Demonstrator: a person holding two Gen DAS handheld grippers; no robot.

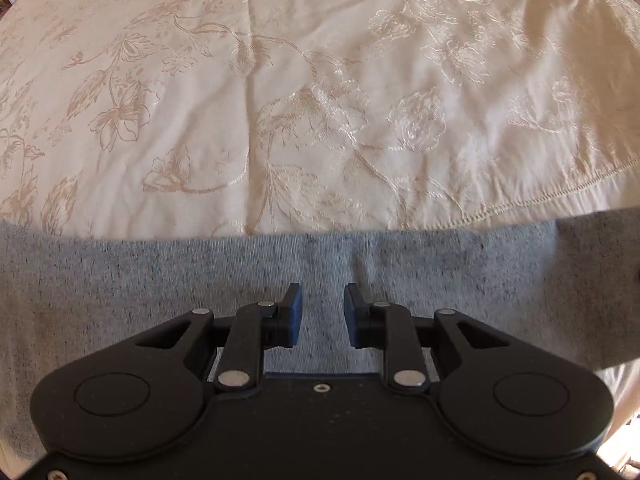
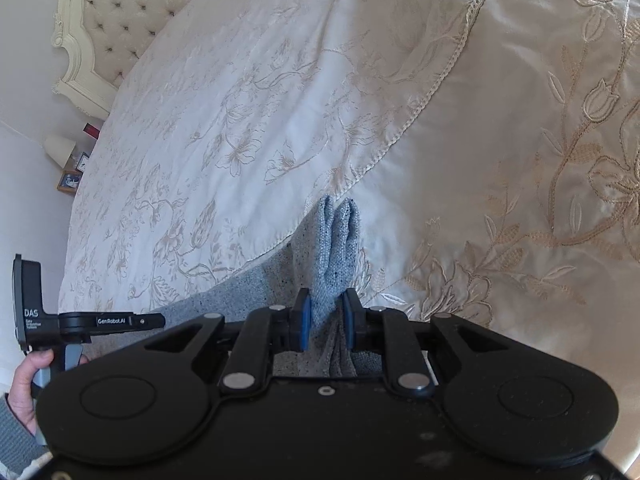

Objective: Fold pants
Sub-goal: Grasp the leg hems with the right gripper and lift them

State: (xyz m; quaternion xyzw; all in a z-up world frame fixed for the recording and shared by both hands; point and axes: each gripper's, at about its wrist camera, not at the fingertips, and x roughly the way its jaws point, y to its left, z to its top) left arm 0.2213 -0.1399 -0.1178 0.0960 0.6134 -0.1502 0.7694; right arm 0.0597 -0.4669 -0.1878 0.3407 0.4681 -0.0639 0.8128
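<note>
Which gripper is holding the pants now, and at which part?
The right gripper pinches a bunched fold of the grey pants; which part cannot be told. The left gripper is open, holding nothing.

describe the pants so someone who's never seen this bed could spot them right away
Start from the big bed with its cream flower-stitched bedspread and tufted headboard. At the near edge of that spread lies the pants, a flat stretch of speckled grey knit, with one bunched fold pinched in the right gripper. They are the only grey, plain, unpatterned cloth against all the shiny cream embroidery.
</note>
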